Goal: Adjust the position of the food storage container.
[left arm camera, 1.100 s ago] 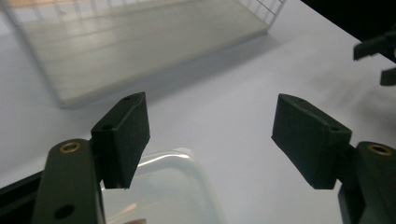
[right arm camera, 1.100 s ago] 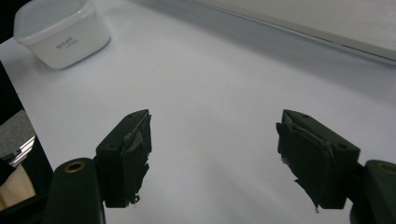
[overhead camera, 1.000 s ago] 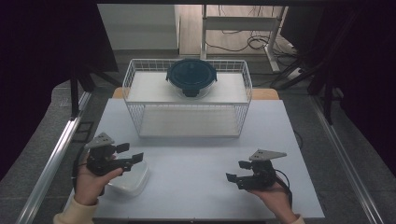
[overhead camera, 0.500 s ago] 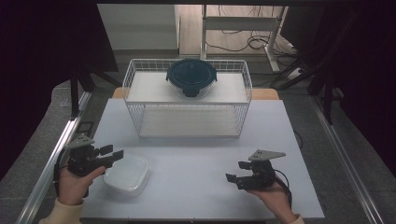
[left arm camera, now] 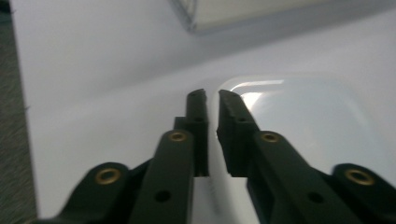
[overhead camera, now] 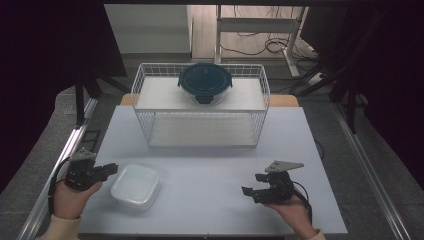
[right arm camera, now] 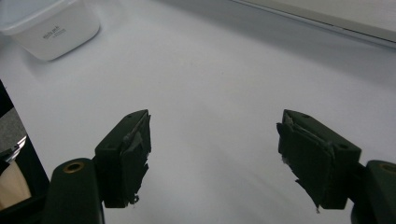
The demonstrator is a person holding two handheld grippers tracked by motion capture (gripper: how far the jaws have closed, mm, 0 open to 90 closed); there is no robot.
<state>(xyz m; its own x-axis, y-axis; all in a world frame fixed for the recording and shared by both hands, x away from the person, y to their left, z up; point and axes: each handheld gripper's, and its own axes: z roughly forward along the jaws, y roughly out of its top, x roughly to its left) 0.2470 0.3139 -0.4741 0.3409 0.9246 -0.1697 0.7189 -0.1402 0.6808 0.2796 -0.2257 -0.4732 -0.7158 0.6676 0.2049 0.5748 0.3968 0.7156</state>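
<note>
High view: left gripper (overhead camera: 102,171) at desk (overhead camera: 210,195) left edge, jaws just closing, now nearly together, nothing between them. White container (overhead camera: 135,185) just beside jaw tips, on their right; touching or not, cannot tell. Left gripper view: narrow gap between jaws, container rim (left arm camera: 299,116) right of tips. Right gripper (overhead camera: 250,192) well apart from container, jaws wide, empty, over bare desk. Wire basket (overhead camera: 200,107) beyond both, holds dark lidded bowl (overhead camera: 205,82).

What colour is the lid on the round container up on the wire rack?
Dark teal-blue; the lid on the wire rack shows best in the high view.
</note>
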